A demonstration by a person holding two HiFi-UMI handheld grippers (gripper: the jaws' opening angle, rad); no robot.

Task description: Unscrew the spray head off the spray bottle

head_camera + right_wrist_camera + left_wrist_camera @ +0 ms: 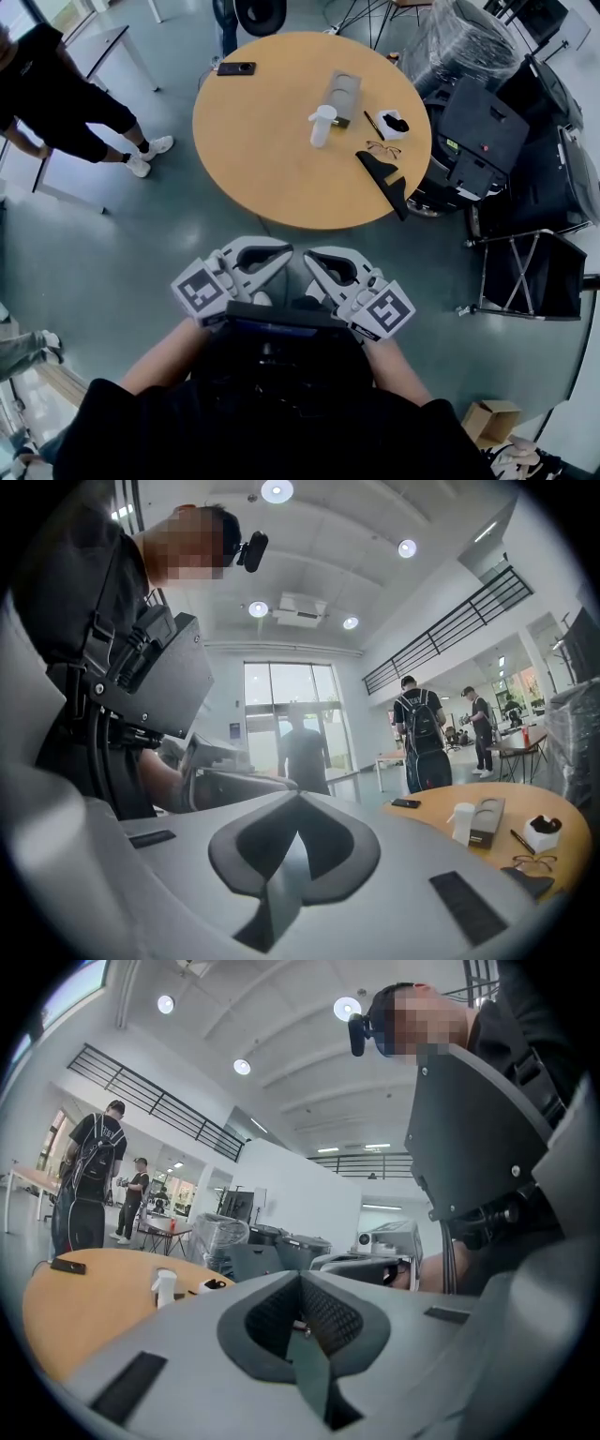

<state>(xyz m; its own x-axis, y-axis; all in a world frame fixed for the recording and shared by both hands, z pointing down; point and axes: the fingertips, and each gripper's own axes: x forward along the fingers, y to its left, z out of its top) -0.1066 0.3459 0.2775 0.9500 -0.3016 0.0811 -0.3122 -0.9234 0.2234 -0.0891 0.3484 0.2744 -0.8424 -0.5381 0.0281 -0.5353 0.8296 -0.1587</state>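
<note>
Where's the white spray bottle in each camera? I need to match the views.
Head view: spray bottle, upper middle, on the round table.
Left gripper view: bottle, lower left.
Right gripper view: bottle, lower right.
Shared landmark: black phone at the table's edge, in all three.

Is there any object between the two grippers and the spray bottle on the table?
Nothing visible does. Only floor and bare table lie between the spray bottle and the left gripper and right gripper.
</note>
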